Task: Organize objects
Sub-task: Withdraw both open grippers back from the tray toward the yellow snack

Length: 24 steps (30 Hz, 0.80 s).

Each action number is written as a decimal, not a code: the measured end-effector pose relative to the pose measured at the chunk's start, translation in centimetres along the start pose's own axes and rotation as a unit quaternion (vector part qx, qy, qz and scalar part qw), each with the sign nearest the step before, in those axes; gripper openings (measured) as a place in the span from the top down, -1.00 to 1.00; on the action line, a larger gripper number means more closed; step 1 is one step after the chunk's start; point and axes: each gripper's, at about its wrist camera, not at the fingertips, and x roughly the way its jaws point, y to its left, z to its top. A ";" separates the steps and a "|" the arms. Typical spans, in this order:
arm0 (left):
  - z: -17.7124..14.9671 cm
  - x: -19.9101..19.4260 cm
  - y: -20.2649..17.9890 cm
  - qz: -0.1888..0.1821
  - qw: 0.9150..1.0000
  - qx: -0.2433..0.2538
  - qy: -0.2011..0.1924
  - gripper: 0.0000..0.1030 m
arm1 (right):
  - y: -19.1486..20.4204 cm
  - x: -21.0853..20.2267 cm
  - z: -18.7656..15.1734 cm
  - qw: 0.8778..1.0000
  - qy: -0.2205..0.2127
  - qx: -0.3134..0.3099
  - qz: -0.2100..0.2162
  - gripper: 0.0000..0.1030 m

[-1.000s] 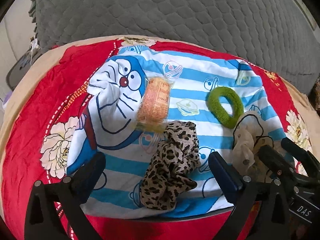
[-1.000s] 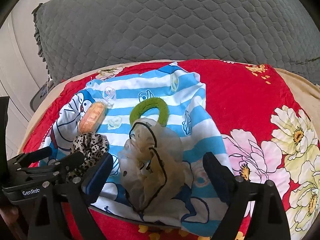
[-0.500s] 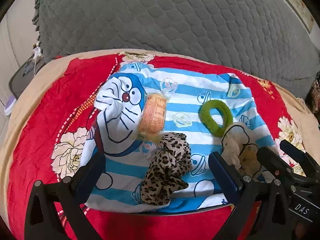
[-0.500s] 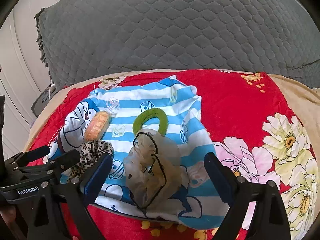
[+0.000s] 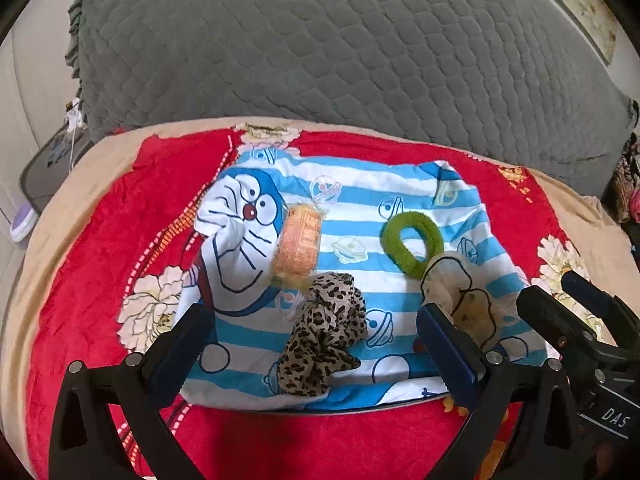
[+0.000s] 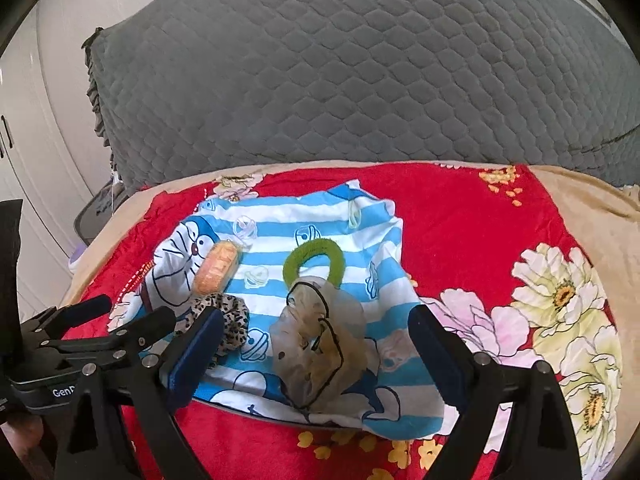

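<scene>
A blue-and-white striped cartoon cloth [image 5: 360,184] [image 6: 280,220] covers a tray on the red flowered blanket. On it lie an orange wrapped snack [image 5: 298,242] [image 6: 216,266], a green scrunchie [image 5: 412,240] [image 6: 312,258], a leopard-print scrunchie [image 5: 324,336] [image 6: 228,320] and a sheer beige scrunchie [image 5: 460,300] [image 6: 316,344]. My left gripper [image 5: 316,344] is open, hanging above the leopard scrunchie without touching it. My right gripper [image 6: 316,348] is open above the beige scrunchie, nothing held. Each gripper shows at the edge of the other's view.
A grey quilted cushion [image 5: 340,48] [image 6: 360,72] stands behind the blanket. White cupboard doors [image 6: 24,152] and a small purple thing [image 5: 22,222] are at the left. The red blanket [image 6: 480,232] spreads to the right with big flower prints.
Both grippers have risen and drawn back from the cloth, so the objects look smaller and more of the cushion shows. Nothing on the cloth has moved. Both stay open.
</scene>
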 end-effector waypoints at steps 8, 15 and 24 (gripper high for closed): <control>0.6 -2.4 0.5 0.004 1.000 -0.007 -0.023 -0.98 | 1.0 -2.7 0.6 1.000 -0.025 -0.014 0.002 -0.82; 1.0 -4.8 0.7 0.002 0.999 -0.009 -0.038 -0.98 | 1.9 -4.8 0.9 0.998 -0.045 -0.031 -0.008 -0.82; 0.6 -8.2 0.8 0.007 0.998 -0.003 -0.060 -0.98 | 3.1 -8.0 0.9 0.997 -0.066 -0.038 0.000 -0.82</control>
